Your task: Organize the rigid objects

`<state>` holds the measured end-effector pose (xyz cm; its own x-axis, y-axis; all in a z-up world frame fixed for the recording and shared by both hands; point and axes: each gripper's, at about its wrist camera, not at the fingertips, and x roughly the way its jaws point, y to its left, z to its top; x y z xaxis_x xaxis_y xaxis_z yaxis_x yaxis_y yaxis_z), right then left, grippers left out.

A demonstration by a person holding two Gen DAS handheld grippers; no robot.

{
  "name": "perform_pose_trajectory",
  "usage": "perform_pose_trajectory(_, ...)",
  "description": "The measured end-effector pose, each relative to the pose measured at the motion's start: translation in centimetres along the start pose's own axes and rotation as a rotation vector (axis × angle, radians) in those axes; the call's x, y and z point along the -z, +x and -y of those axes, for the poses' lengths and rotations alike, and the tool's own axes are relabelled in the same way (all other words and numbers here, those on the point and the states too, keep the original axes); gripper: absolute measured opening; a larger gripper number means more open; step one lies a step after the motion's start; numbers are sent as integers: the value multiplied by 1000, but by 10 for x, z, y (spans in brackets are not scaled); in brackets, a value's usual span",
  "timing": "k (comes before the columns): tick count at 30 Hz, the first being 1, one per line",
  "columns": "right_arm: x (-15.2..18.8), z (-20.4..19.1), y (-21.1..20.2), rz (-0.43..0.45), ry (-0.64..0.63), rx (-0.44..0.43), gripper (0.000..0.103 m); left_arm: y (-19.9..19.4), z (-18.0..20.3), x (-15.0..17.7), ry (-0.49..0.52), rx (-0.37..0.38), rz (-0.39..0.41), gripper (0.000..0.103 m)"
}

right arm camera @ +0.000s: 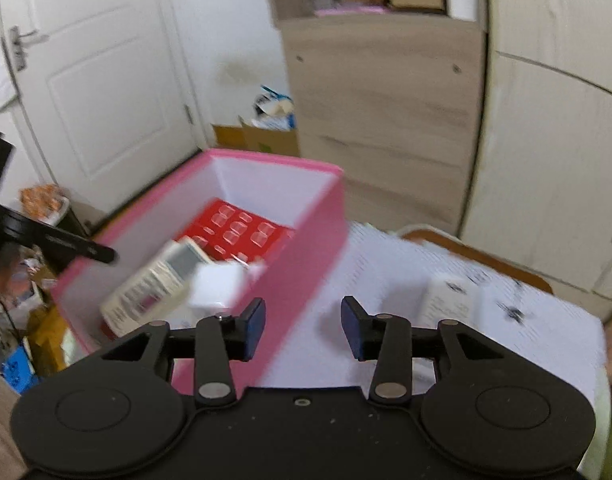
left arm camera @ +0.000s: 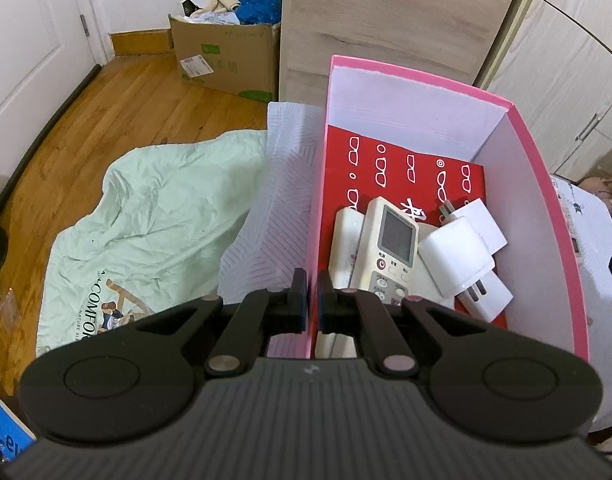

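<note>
Pink box (left arm camera: 546, 184) sits on a white patterned cloth (left arm camera: 262, 216) with its wall pinched by the left gripper (left arm camera: 312, 296) — the two pads are nearly together on either side of the near-left wall, most likely to steady the box while things go in. Inside, on a red printed sheet (left arm camera: 394, 160), lie a white remote control (left arm camera: 390, 248) overlapping a second flat white device (left arm camera: 344, 236), and a cluster of white plug adapters (left arm camera: 462, 256) against the right wall. The right gripper (right arm camera: 302, 324) hangs above the box's outer right side, jaws spread and empty. That view is blurred — an adapter (right arm camera: 220, 284) appears white near the rim, though whether it is falling or resting I cannot tell.
</note>
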<state>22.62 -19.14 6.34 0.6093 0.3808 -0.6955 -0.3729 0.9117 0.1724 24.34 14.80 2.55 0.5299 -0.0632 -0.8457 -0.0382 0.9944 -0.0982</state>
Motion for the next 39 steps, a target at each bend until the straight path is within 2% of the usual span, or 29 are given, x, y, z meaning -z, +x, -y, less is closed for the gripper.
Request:
perform_pose_trajectory(6,23,30,20,-107,27,36,47,0,0,0,-8,1,-3,4)
perform_pose_trajectory(11,37,34,48,-160,16,59,46,0,1,1,4,-12,-1,5)
perform_pose_trajectory(12,37,32,53,-167,2,68,44,0,1,1,6,-16,0,5)
perform_pose_trajectory(15,38,23,63,-152,-75,108,37,0,2,1,5,-18,0,5)
perform_pose_trajectory(22,42,7,83,-121,-267,234,36,1,3,0,8,-11,-4,5)
perform_pose_trajectory(23,43,5,85,-112,-297,257,33,1,3,1,10,-11,-4,5)
perform_pose_trajectory(25,45,0,88,-101,-356,281,5,1,3,1,9,-11,-3,5)
perform_pose_trajectory(27,46,-4,85,-81,-390,273,4,2,3,0,-9,-6,-3,5)
perform_pose_trajectory(29,40,-6,78,-62,-373,267,4,2,4,1,-10,-7,-1,5)
perform_pose_trajectory(34,19,-1,46,50,-234,210,4,1,4,2,14,-15,2,5)
perform_pose_trajectory(39,11,-8,20,141,-177,180,4,0,3,2,9,-8,1,5)
